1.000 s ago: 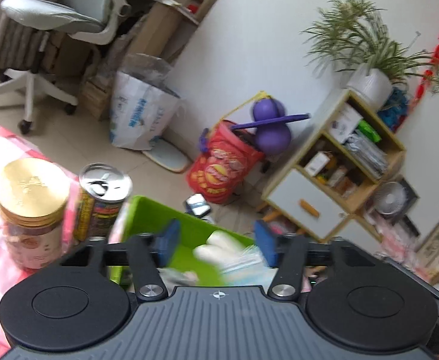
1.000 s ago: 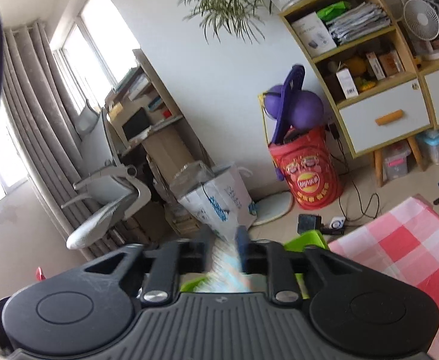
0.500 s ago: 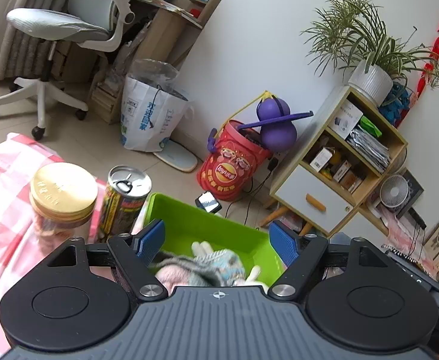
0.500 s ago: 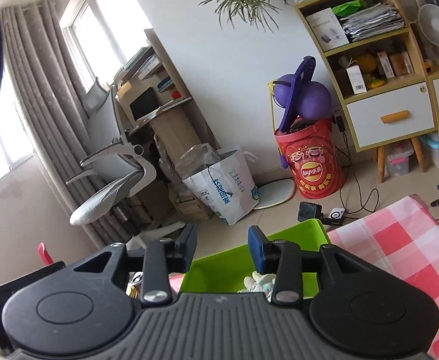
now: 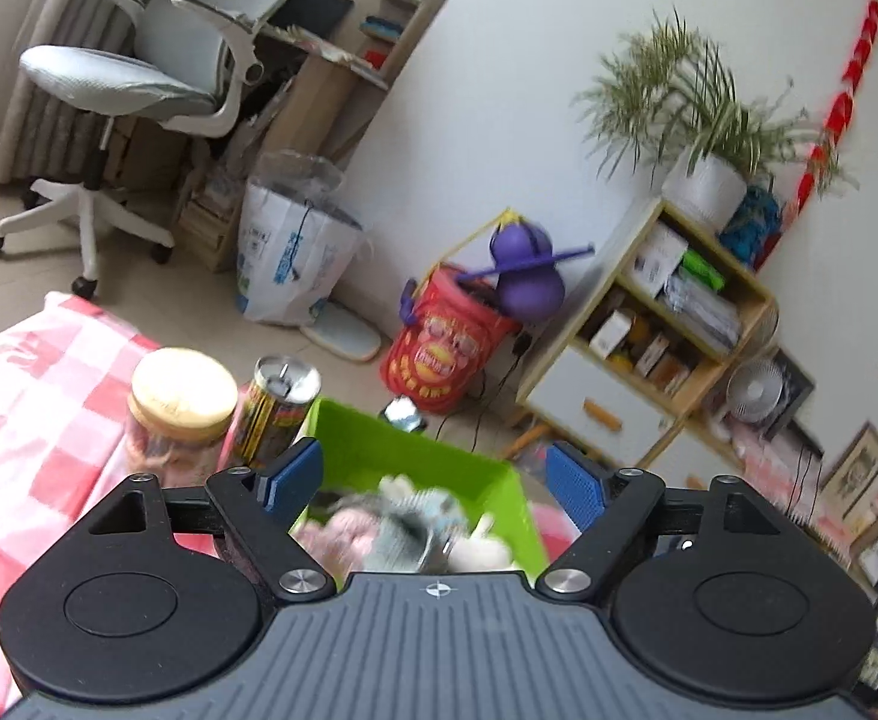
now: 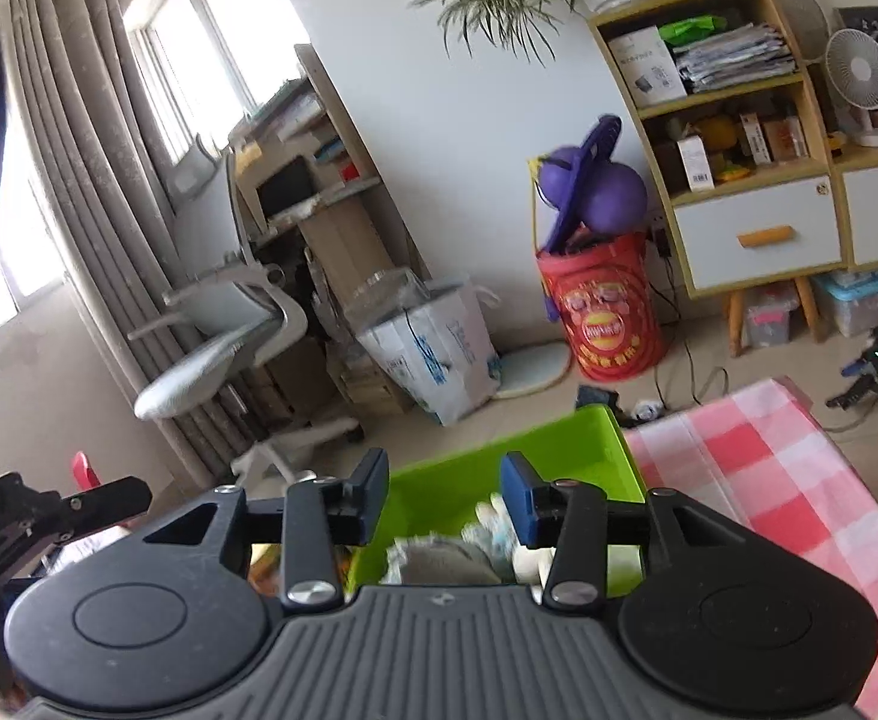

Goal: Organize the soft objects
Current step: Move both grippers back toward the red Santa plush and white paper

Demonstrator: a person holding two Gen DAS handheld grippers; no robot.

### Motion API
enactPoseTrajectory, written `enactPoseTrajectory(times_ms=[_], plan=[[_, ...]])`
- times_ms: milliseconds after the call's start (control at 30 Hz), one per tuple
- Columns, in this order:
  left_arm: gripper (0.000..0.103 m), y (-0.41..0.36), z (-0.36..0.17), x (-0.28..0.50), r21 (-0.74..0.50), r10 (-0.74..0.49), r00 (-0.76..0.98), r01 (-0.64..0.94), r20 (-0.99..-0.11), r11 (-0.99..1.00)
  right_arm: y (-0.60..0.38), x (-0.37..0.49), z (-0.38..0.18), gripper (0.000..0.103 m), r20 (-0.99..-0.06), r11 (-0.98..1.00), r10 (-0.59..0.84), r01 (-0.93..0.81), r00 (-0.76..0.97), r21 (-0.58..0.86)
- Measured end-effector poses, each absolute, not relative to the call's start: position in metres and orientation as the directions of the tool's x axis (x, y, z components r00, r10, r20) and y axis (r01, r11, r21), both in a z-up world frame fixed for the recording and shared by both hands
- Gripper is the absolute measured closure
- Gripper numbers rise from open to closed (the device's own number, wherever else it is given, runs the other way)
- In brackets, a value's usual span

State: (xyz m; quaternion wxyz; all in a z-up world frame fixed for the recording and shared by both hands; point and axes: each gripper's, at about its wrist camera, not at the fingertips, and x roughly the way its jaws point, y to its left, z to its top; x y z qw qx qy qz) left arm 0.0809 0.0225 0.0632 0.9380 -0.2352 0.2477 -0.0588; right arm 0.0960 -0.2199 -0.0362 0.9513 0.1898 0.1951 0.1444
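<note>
A lived-in home room: desk chair point(image 5: 138, 84), potted plant point(image 5: 703, 138), cluttered shelf point(image 6: 733, 114).

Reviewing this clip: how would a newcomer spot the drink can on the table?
Find the red-and-white checked tablecloth, then the bright green plastic bin at its far edge. The yellow-and-black printed drink can stands upright just left of it, slimmer than the neighbouring gold-lidded clear jar, with a silver pull-tab top.

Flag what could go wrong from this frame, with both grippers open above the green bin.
1. The can and gold-lidded jar stand right beside the green bin; a sideways move of the left gripper could topple them.
2. The soft toys are heaped near the rim and might spill if the right gripper nudges the bin.
</note>
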Motion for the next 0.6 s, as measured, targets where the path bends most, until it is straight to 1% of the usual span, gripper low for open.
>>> enactPoseTrajectory(times_ms=[67,167,367,600], plan=[[0.023,0.021,0.059,0.077,-0.443,-0.216,0.859,-0.014,-0.464,0.896,-0.216,0.090,-0.040,0.072,-0.340,0.896,0.344,-0.199,0.875,0.397],[0.023,0.023,0.054,0.068,-0.421,-0.212,0.851,-0.012,-0.481,0.907,-0.210,0.080,-0.043,0.072,-0.369,0.911,0.337,-0.200,0.866,0.361],[0.022,0.024,0.042,0.053,-0.390,-0.217,0.821,-0.008,-0.528,0.921,-0.209,0.061,-0.051,0.072,-0.394,0.883,0.384,-0.209,0.835,0.420],[0.022,0.023,0.026,0.039,-0.360,-0.224,0.776,-0.005,-0.589,0.933,-0.196,0.035,-0.062,0.072,-0.446,0.889,0.418,-0.254,0.792,0.381]])
